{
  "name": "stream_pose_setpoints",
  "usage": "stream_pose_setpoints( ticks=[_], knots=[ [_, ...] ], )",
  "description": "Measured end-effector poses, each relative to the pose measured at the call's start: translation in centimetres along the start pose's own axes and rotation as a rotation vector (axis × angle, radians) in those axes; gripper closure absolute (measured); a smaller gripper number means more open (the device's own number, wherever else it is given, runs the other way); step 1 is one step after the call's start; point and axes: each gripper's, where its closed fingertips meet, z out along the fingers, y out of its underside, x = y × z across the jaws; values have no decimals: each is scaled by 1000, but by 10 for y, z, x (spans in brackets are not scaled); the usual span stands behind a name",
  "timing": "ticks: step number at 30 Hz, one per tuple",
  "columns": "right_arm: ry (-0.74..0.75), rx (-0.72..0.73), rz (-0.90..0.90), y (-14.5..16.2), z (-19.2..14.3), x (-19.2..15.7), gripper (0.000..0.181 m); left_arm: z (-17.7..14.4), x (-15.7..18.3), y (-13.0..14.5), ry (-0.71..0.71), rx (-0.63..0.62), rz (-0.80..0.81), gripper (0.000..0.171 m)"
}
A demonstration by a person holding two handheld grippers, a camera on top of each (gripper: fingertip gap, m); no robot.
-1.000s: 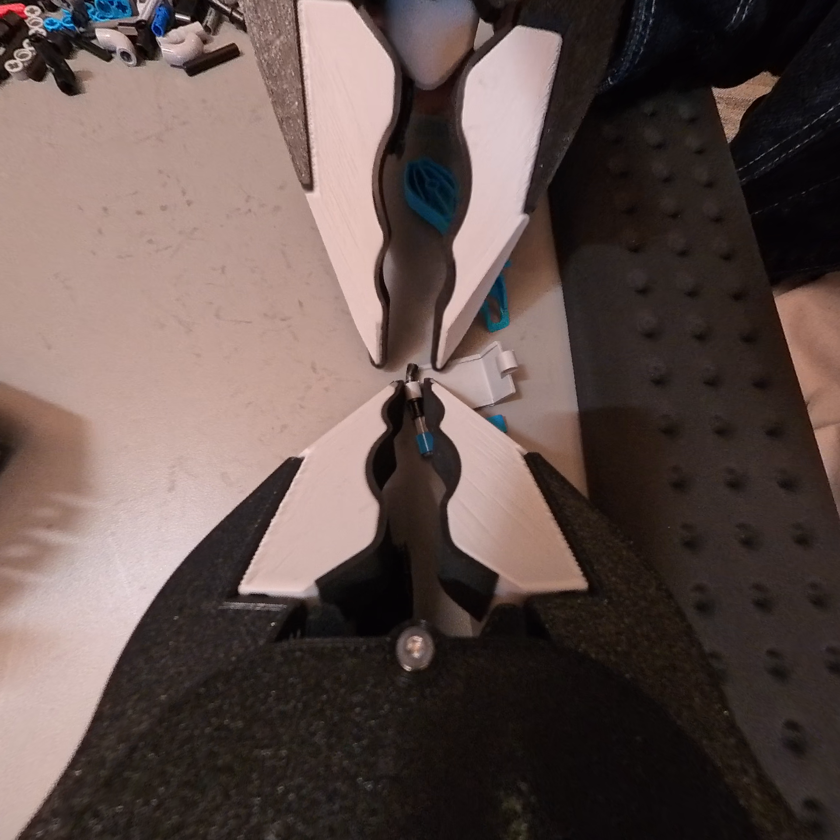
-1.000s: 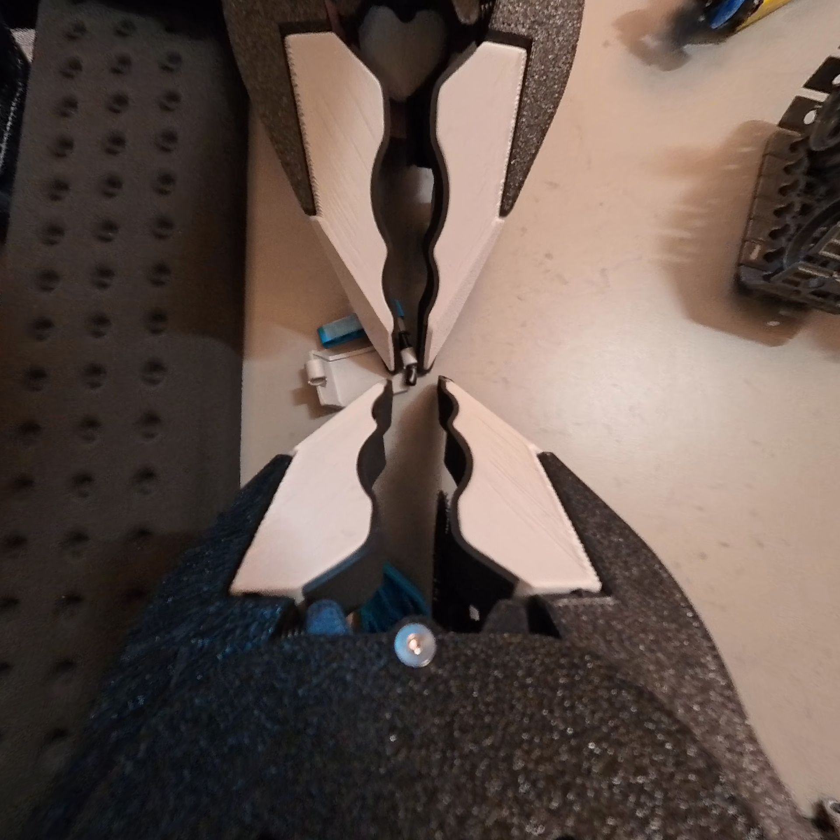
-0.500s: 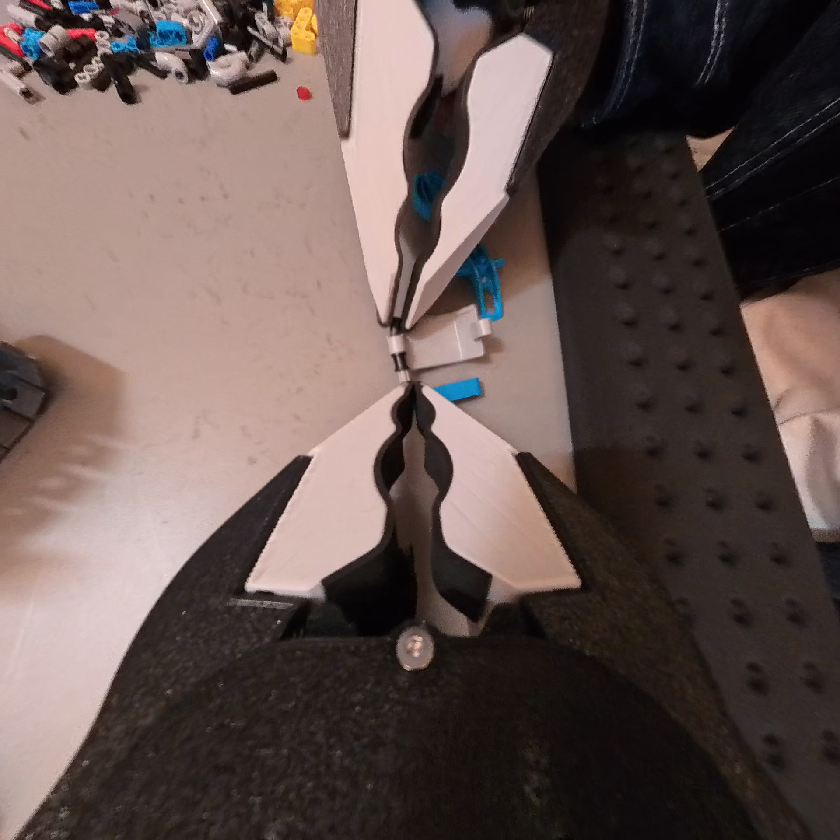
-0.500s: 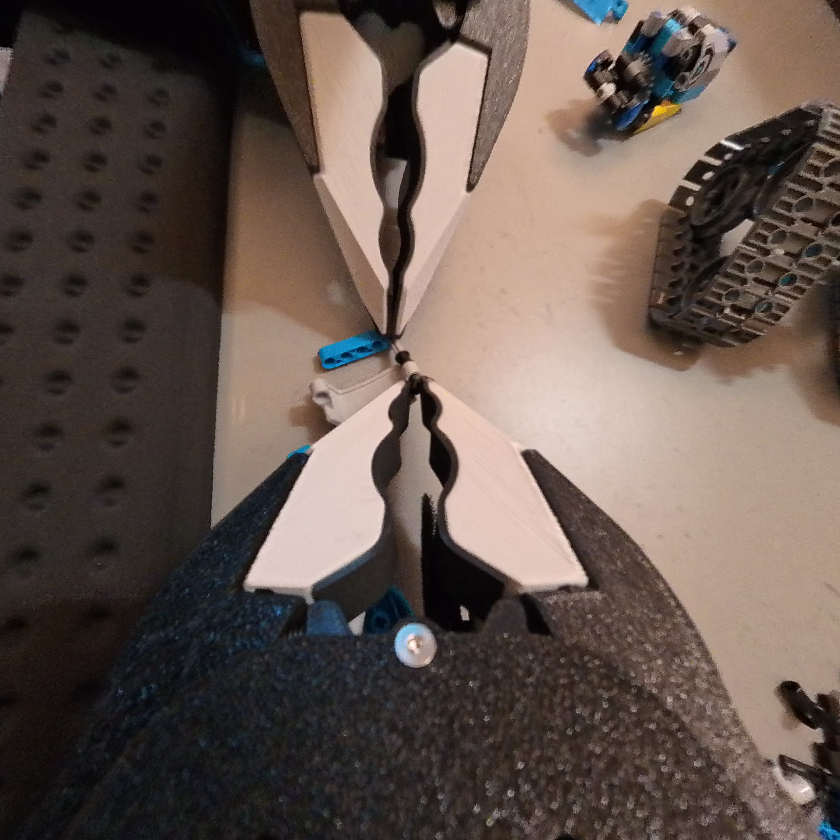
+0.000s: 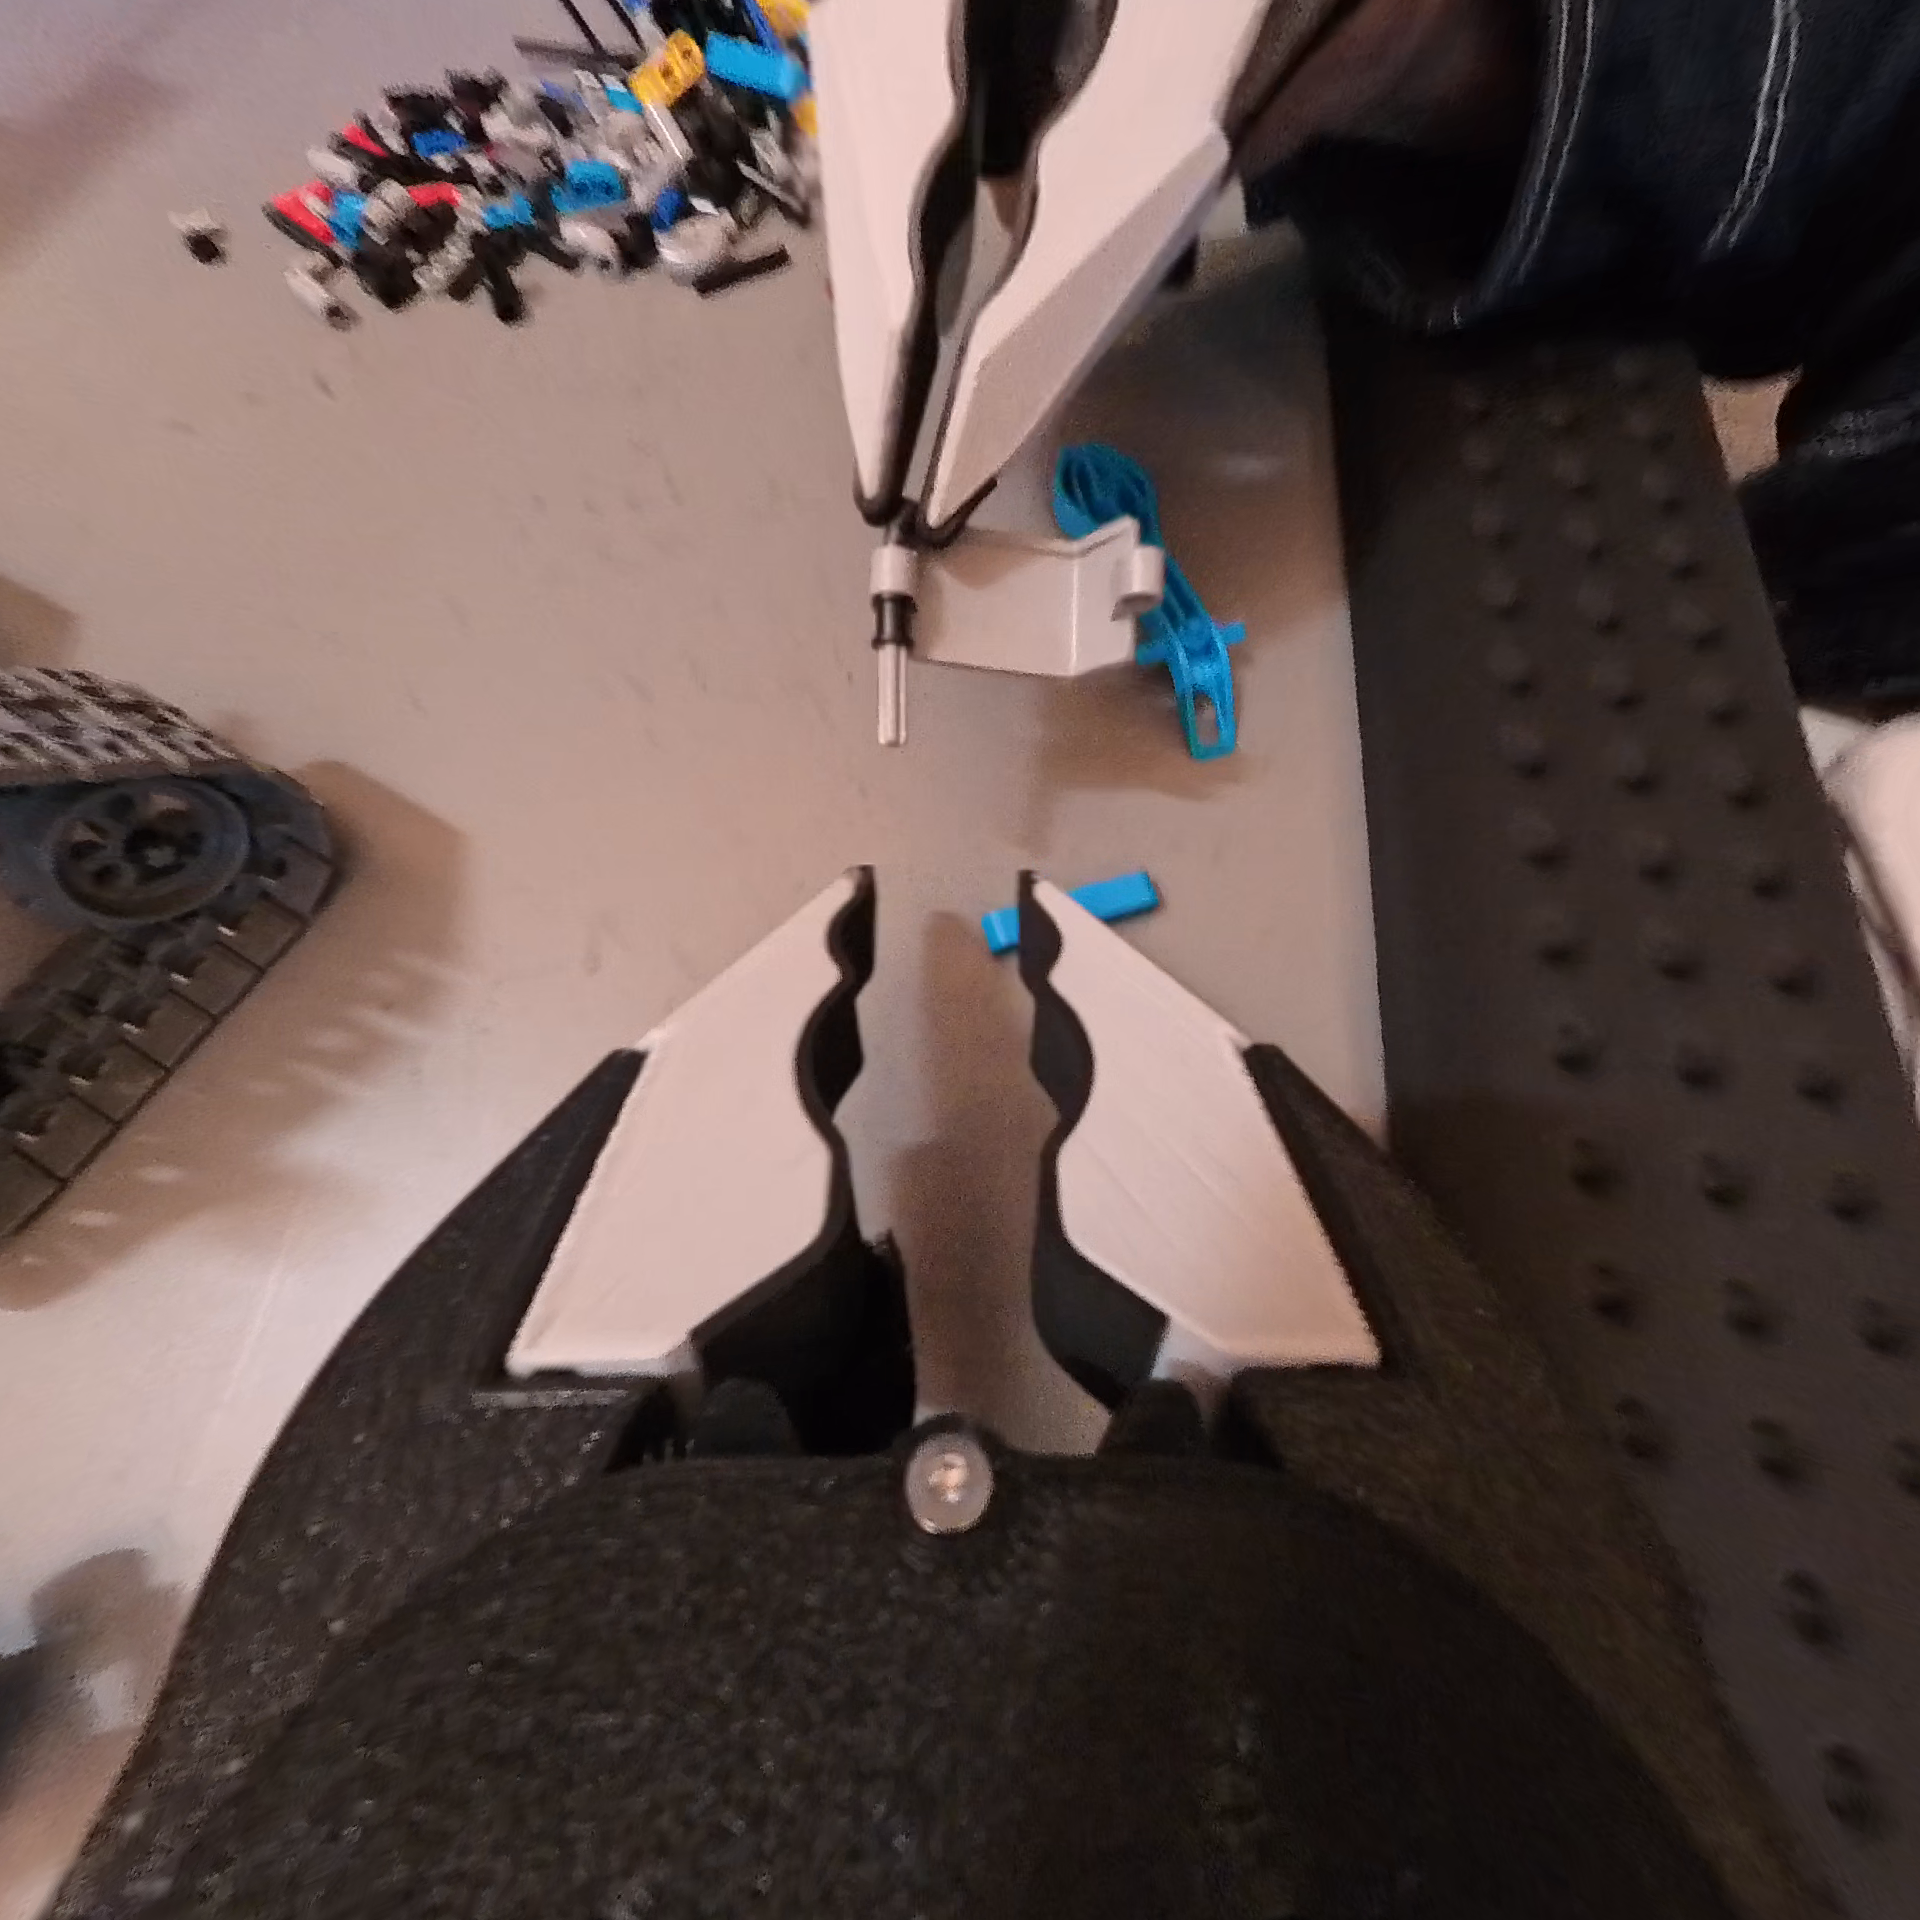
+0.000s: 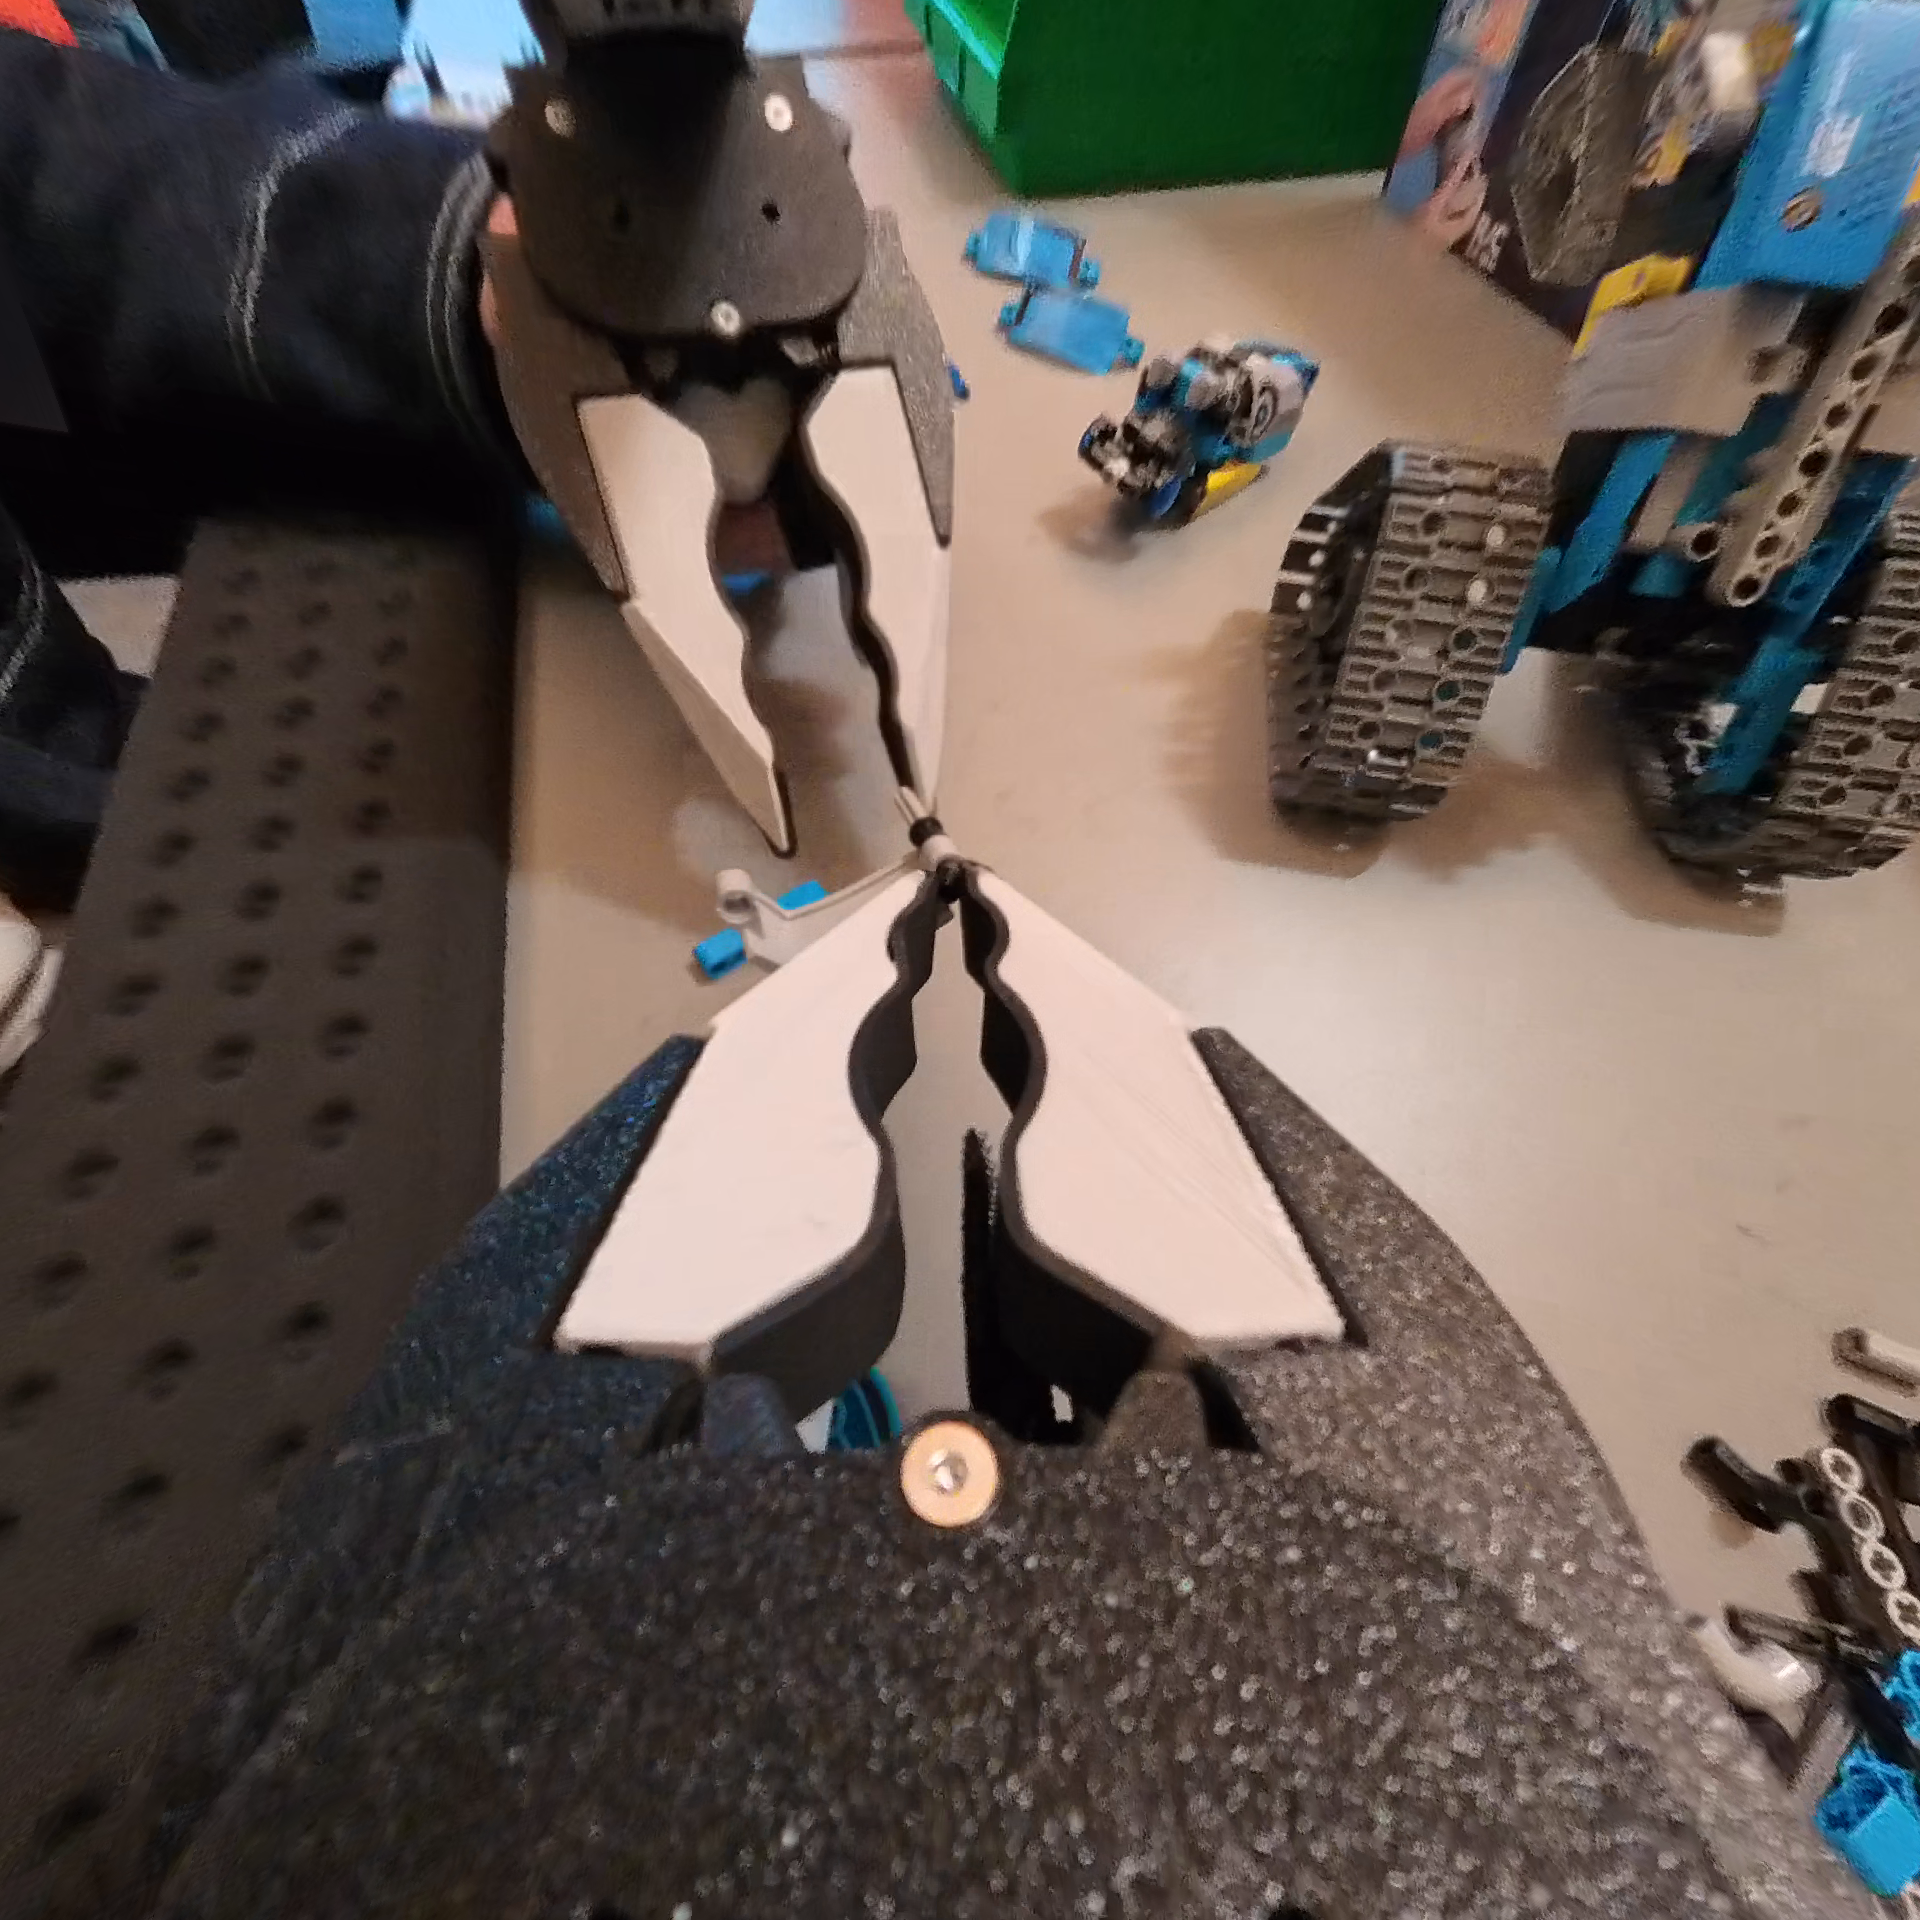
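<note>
My right gripper (image 6: 943,888) is shut on one end of a small grey and black pin (image 6: 925,826). In the left wrist view it reaches in from the top and the pin (image 5: 890,655) sticks out of its tips toward me. My left gripper (image 5: 943,878) is open and empty, a short way back from the pin's free end. It also shows in the right wrist view (image 6: 847,810), jaws apart. Below the pin lie a white panel piece (image 5: 1023,613), a blue curved piece (image 5: 1184,644) and a short blue beam (image 5: 1107,896) on the beige table.
A black perforated mat (image 5: 1610,1039) borders the table. A pile of small building pieces (image 5: 540,208) lies farther off. A tracked model (image 6: 1558,644), a small blue vehicle (image 6: 1195,416), a green box (image 6: 1143,83) and black parts (image 6: 1849,1538) stand around. A person's dark sleeve (image 6: 260,260) shows. The tips of one gripper are about 6 cm away from the tips of the other.
A second ago the left gripper held the pin and the right was open. Then both were shut on it. Now the left has opened and drawn back; the right keeps the pin.
</note>
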Motion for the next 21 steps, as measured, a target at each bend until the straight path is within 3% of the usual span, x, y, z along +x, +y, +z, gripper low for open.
stream_pose_setpoints(
  ticks=[4, 7, 9, 13, 17, 21],
  knots=[
    [-7, 48, -37, -10, -1, -7, 179, -6, 5, -30, 39, 152, -60, 138],
    [-8, 45, -70, -11, 2, -12, 179, -11, 10, -40, 77, 208, -85, 152],
    [-18, 43, -81, -10, 3, -14, 179, -12, 7, -39, 62, 213, -76, 167],
    [-53, 84, -32, -15, 2, -17, 178, -14, 6, -38, 39, 209, -35, 169],
    [-151, 124, 84, -21, 3, -23, 159, -18, 6, -43, 21, 232, -12, 169],
    [-123, 115, 63, -19, 4, -21, 174, -17, 10, -44, 32, 231, 4, 168]
  ],
)
